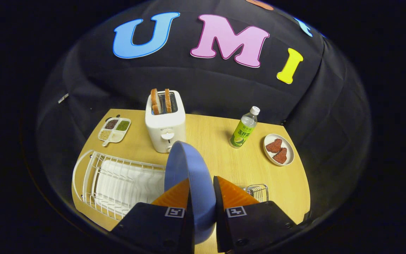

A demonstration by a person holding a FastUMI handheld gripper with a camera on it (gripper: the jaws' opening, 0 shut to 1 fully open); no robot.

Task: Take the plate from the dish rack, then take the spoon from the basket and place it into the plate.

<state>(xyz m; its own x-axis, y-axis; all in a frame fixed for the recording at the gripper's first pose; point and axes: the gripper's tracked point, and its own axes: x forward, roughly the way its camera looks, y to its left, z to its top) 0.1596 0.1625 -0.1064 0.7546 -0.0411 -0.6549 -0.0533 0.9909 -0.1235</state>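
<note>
Matt smooth plate (185,165), white wire dish rack (83,169), wood-grain table (224,155)

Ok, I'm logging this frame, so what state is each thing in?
hand-held gripper: shut on the plate
plate: held on edge between the fingers, lifted above the table
dish rack: no dishes in it
toaster: two bread slices standing up in its slots
bottle: upright, capped
small dish: holds two reddish pieces

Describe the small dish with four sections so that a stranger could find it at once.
Start at the white toaster at the table's far side. On the side above the dish rack lies the small dish. Unlike the oval plate, it has four compartments.
</note>
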